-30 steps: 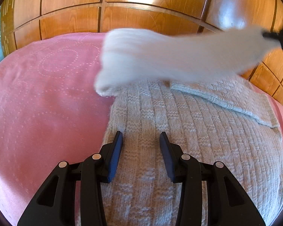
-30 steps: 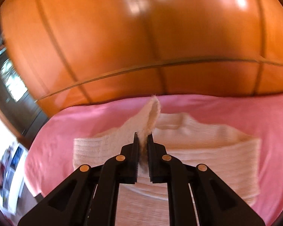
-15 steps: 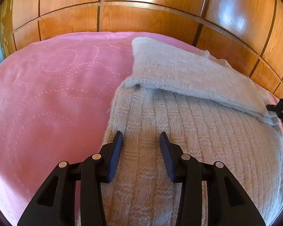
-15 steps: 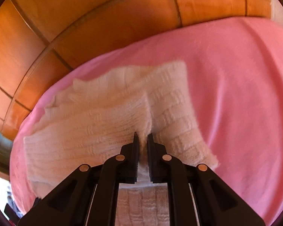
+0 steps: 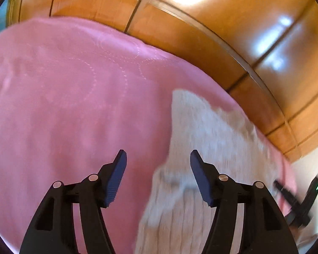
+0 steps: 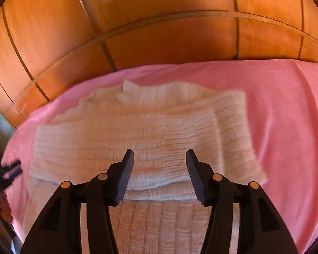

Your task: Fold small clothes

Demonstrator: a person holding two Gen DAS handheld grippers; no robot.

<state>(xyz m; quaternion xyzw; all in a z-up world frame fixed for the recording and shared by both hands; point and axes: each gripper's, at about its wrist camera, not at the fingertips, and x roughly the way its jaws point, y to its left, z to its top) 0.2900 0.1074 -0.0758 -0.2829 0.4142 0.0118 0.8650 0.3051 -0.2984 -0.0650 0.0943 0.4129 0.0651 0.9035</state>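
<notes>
A cream knitted sweater (image 6: pixel 137 135) lies on the pink bedspread (image 6: pixel 286 110), with one sleeve folded across its body. My right gripper (image 6: pixel 160 158) hovers over the folded sleeve; its jaws are opening and nothing is pinched between them. In the left wrist view the sweater (image 5: pixel 207 139) is blurred, at the lower right. My left gripper (image 5: pixel 158 158) hangs over the sweater's left edge; its jaws are opening and hold nothing. The right gripper (image 5: pixel 294 199) shows at the far right edge of that view.
Glossy wooden wardrobe panels (image 6: pixel 159 25) stand behind the bed. Bare pink bedspread (image 5: pixel 63 97) spreads to the left of the sweater. The left gripper (image 6: pixel 8 169) is faintly visible at the left edge of the right wrist view.
The right gripper carried the sleeve across the sweater, laid it down and let go. The left gripper moved left to the sweater's edge and its jaws widened.
</notes>
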